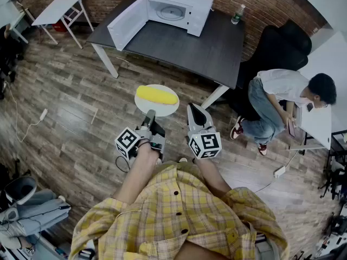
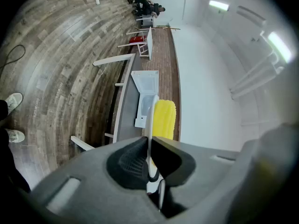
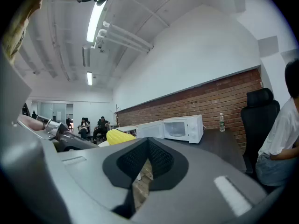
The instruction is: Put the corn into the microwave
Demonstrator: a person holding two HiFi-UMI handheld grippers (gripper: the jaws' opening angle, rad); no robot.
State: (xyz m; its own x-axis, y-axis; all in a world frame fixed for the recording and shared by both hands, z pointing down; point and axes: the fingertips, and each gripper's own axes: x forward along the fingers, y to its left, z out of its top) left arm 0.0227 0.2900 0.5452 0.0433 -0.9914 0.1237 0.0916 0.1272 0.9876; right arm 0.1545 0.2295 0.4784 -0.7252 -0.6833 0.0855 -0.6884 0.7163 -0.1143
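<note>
step: carry corn [image 1: 156, 95] on plate [image 1: 164, 110] | left hand-held gripper [image 1: 149, 114] pinches plate rim | right hand-held gripper [image 1: 195, 110] closed, empty | next: walk up to open microwave [image 1: 173, 8]

Head view looks steeply down; left gripper view, rolled sideways, and level right gripper view face far. All share the white box microwave [image 1: 179, 7] on the dark worktop [image 1: 184, 45].

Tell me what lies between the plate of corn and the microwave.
Head view: bare wooden floor, then the bare top of the dark table, up to the microwave.
</note>
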